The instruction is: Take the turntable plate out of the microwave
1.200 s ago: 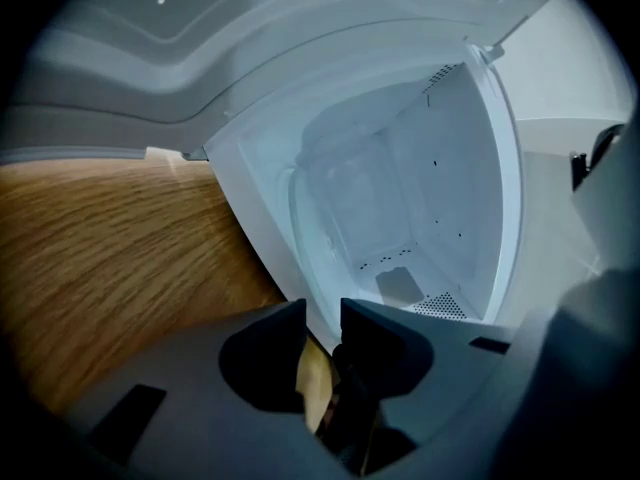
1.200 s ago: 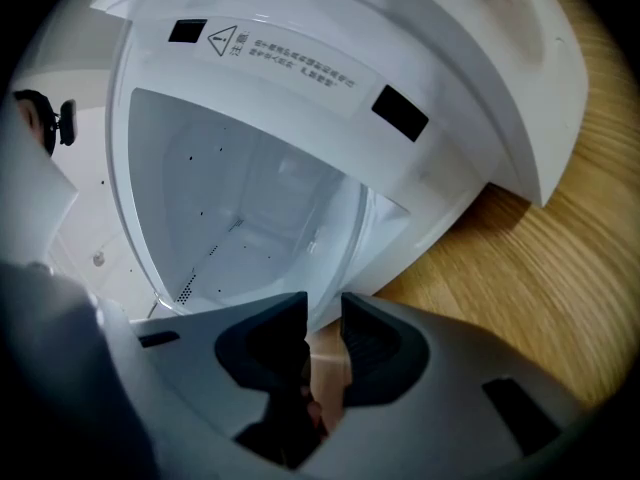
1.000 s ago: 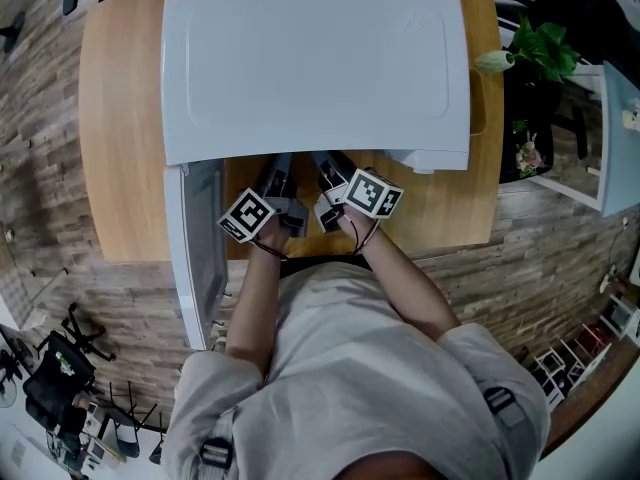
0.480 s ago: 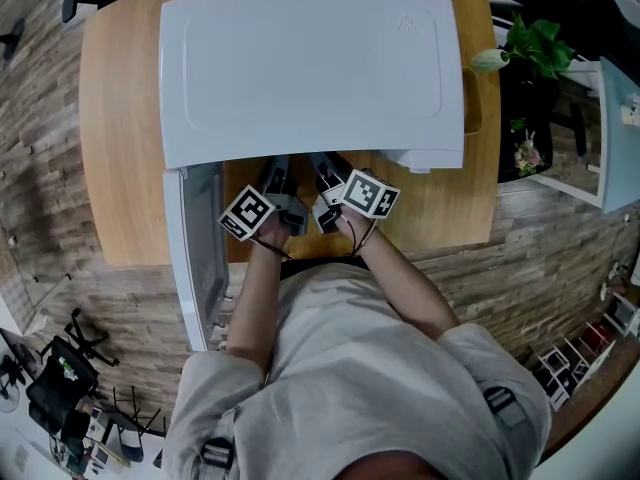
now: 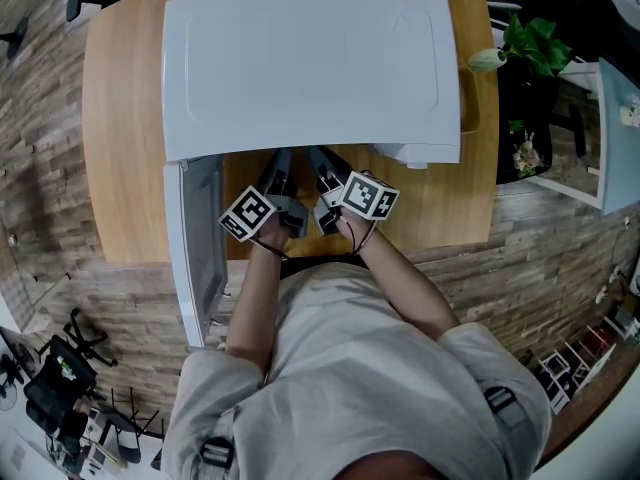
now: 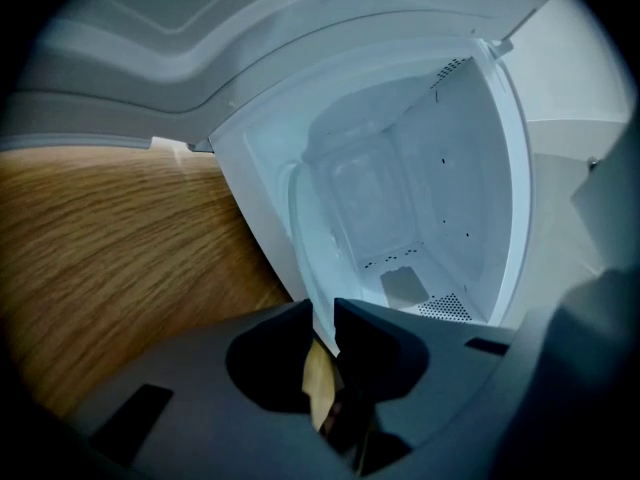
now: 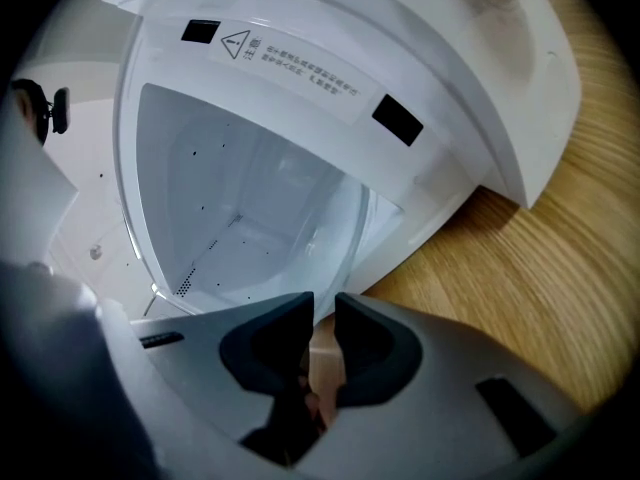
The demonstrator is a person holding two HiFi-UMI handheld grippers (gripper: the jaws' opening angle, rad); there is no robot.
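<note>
We see the clear turntable plate (image 7: 335, 243) inside the microwave (image 5: 300, 58), its near rim at the cavity opening. Left gripper (image 6: 322, 318) and right gripper (image 7: 323, 308), side by side, have just been closing and each pinches that rim. The door (image 5: 195, 248) is swung open on the left. The microwave sits on a wooden table (image 5: 120, 168).
</note>
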